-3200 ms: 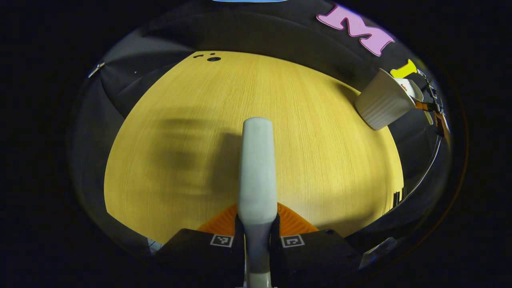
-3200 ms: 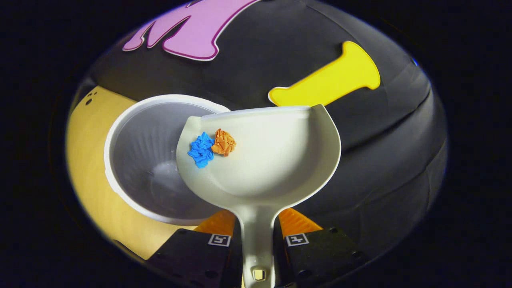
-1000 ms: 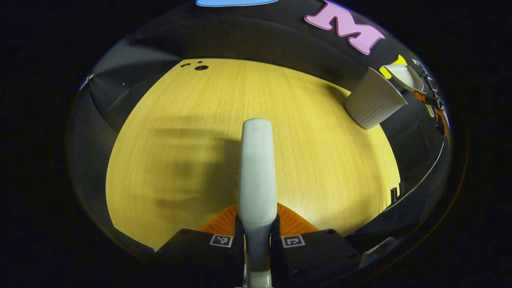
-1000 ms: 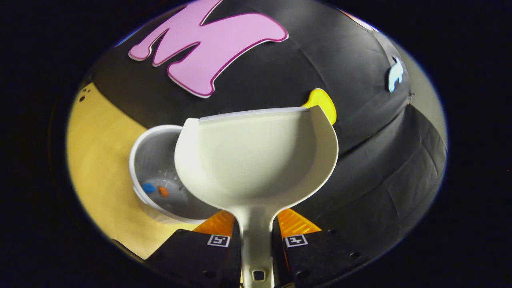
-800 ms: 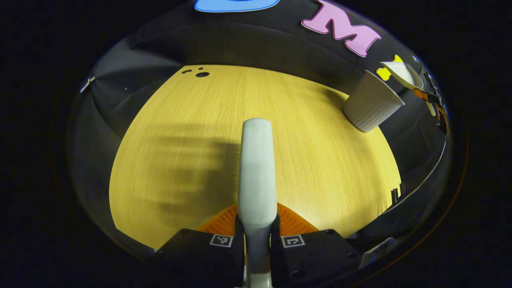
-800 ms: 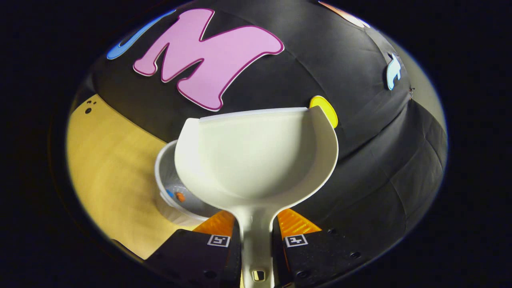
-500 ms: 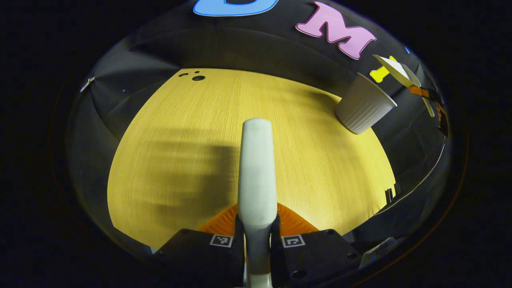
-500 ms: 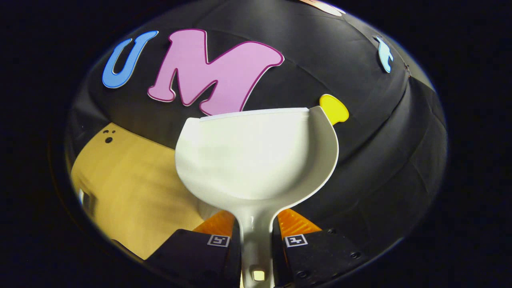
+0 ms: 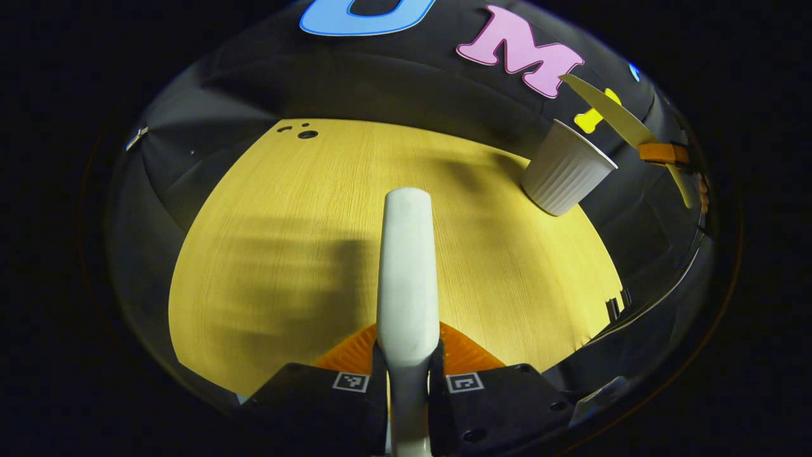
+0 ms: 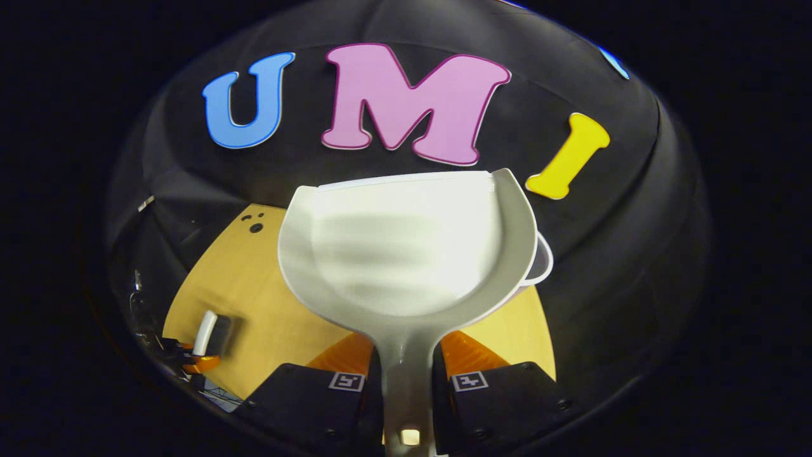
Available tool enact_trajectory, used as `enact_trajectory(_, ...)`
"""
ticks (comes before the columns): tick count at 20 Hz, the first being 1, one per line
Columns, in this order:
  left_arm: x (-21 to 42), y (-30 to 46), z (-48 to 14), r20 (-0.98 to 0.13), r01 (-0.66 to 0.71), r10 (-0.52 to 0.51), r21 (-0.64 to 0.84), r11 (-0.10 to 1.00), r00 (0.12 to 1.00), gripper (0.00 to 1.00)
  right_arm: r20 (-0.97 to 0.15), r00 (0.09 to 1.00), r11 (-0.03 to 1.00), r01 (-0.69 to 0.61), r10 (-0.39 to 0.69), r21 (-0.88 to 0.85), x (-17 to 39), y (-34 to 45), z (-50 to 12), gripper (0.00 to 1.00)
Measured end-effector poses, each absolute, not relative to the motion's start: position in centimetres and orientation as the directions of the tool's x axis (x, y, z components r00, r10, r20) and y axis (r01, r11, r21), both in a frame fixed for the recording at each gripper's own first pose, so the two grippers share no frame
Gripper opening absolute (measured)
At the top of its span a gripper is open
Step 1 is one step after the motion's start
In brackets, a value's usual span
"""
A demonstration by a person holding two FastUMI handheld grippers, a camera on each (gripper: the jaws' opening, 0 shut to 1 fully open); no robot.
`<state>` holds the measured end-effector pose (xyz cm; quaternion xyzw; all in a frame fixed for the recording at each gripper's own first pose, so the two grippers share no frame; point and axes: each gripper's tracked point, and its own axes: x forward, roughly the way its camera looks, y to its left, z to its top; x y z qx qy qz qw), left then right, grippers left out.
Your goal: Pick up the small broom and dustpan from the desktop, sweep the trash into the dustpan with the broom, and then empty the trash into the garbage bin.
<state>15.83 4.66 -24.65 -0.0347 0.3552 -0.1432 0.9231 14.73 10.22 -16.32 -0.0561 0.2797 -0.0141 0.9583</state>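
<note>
The left gripper [image 9: 407,374] has its jaws pinched on the pale handle of the small broom [image 9: 407,266], which points forward above a yellow wood-grain surface [image 9: 304,254]. The bristles are out of sight. Soft banded shadows lie across the wood to the left of the handle.

At the far right corner of the surface stands the garbage bin [image 9: 564,170], a white ribbed cup-shaped container, upright. Just beyond it, edge-on, hangs the dustpan [image 9: 609,114].

The right gripper [image 10: 406,381] has its jaws pressed on the stem of that white dustpan [image 10: 406,247], whose scoop faces the camera with nothing in it. The bin's rim [image 10: 542,263] peeks out behind the scoop's right edge.

Each finger block carries a small square black-and-white marker; no readable wording shows on the tools.

A few small dark holes [image 9: 307,134] mark the surface's far left corner. Black cloth walls close in the booth.
</note>
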Motion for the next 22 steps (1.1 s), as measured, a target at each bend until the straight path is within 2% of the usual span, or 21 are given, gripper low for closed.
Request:
enact_trajectory(2, 16.1, 4.6, -25.0, -0.643, 0.239, -0.279, -0.151, 0.959, 0.713, 0.31, -0.56, 0.829, 0.995, -0.05, -0.006, -0.085, 13.6, 12.6, -18.8, 0.32)
enact_trajectory(3, 16.1, 4.6, -25.2, -0.645, 0.234, -0.272, -0.146, 0.961, 0.714, 0.31, -0.576, 0.818, 0.996, -0.065, 0.015, -0.066, 13.0, 13.6, -20.2, 0.35)
enact_trajectory(8, 16.5, 4.0, -26.1, -0.654, 0.193, -0.239, -0.143, 0.971, 0.718, 0.28, -0.688, 0.719, 0.994, -0.103, 0.097, 0.033, 10.2, 16.7, -29.7, 0.32)
enact_trajectory(9, 16.6, 4.0, -26.4, -0.659, 0.185, -0.231, -0.14, 0.973, 0.716, 0.28, -0.709, 0.697, 0.993, -0.112, 0.103, 0.034, 9.6, 16.8, -31.5, 0.35)
enact_trajectory(10, 16.8, 3.8, -26.9, -0.666, 0.177, -0.223, -0.137, 0.975, 0.712, 0.3, -0.726, 0.68, 0.992, -0.119, 0.105, 0.032, 9.0, 17.0, -33.1, 0.38)
enact_trajectory(12, 17.2, 3.6, -27.7, -0.681, 0.167, -0.212, -0.133, 0.977, 0.701, 0.3, -0.751, 0.652, 0.993, -0.116, 0.103, 0.035, 8.6, 17.1, -35.8, 0.32)
enact_trajectory(13, 17.5, 3.5, -28.3, -0.689, 0.168, -0.209, -0.127, 0.978, 0.694, 0.28, -0.76, 0.642, 0.993, -0.108, 0.101, 0.04, 8.4, 16.8, -37.3, 0.35)
enact_trajectory(15, 18.0, 3.4, -29.2, -0.703, 0.175, -0.192, -0.097, 0.98, 0.685, 0.3, -0.779, 0.62, 0.995, -0.087, 0.092, 0.049, 8.0, 16.4, -39.9, 0.32)
enact_trajectory(16, 18.0, 3.1, -29.5, -0.708, 0.178, -0.183, -0.082, 0.981, 0.682, 0.31, -0.788, 0.609, 0.996, -0.073, 0.087, 0.053, 7.7, 16.1, -41.2, 0.35)
enact_trajectory(17, 18.3, 3.0, -29.9, -0.713, 0.181, -0.175, -0.068, 0.981, 0.679, 0.3, -0.798, 0.597, 0.997, -0.06, 0.082, 0.058, 7.4, 15.9, -42.3, 0.32)
enact_trajectory(18, 18.5, 2.9, -30.2, -0.718, 0.187, -0.169, -0.055, 0.981, 0.675, 0.3, -0.806, 0.587, 0.997, -0.047, 0.076, 0.06, 7.0, 15.6, -43.2, 0.35)
enact_trajectory(22, 19.2, 2.3, -30.9, -0.74, 0.194, -0.139, -0.011, 0.981, 0.658, 0.31, -0.831, 0.554, 0.998, 0.006, 0.052, 0.067, 6.1, 14.9, -45.6, 0.35)
